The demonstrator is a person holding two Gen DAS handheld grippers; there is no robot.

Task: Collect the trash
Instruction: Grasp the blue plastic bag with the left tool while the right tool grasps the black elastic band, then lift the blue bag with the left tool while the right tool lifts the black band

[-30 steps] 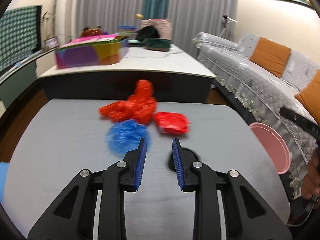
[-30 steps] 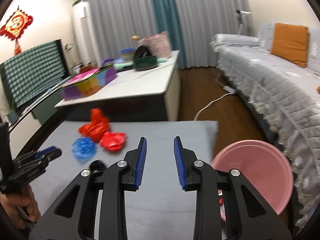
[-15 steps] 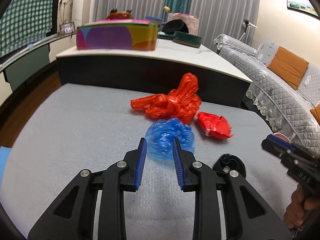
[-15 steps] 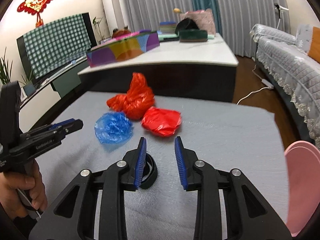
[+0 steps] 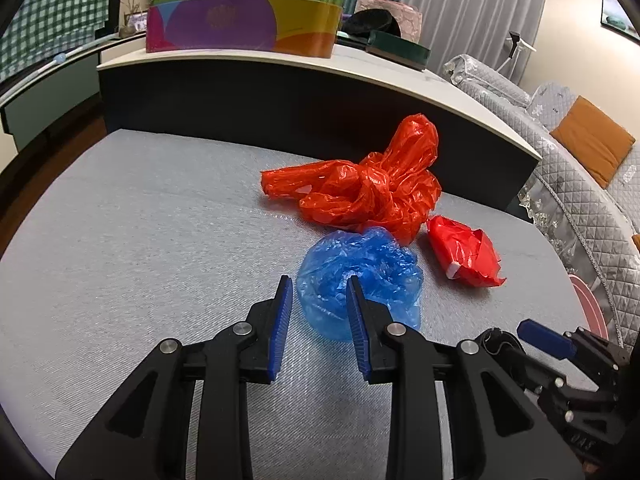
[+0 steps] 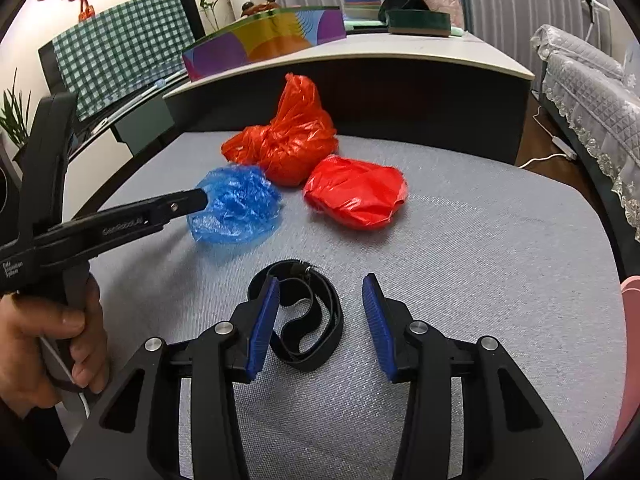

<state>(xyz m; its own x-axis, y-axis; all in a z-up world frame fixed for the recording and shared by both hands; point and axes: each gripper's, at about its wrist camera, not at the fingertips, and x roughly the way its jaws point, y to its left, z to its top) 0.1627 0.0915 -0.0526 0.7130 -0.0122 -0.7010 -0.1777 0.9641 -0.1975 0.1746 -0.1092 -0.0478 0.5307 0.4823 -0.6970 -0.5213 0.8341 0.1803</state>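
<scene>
A crumpled blue plastic bag [image 5: 360, 272] lies on the grey table [image 5: 140, 240]; it also shows in the right wrist view [image 6: 236, 208]. Behind it lie an orange-red bag [image 5: 368, 184] and a folded red bag [image 5: 466, 252], both also in the right wrist view: the orange-red bag [image 6: 288, 136], the red bag [image 6: 356, 192]. My left gripper [image 5: 320, 312] is open, its jaws reaching the blue bag's near left edge. My right gripper [image 6: 320, 320] is open over a black strap loop [image 6: 304, 320], which shows partly in the left wrist view [image 5: 500, 344].
A pink basin [image 6: 632, 360] sits off the table's right edge. A higher white-topped table [image 5: 360, 68] with a colourful box [image 5: 240, 24] stands behind. A quilted grey sofa [image 5: 580, 200] runs along the right.
Both grippers have moved forward and down toward the table. My left gripper has reached the blue bag. My right gripper has opened wider and closed in on the black strap.
</scene>
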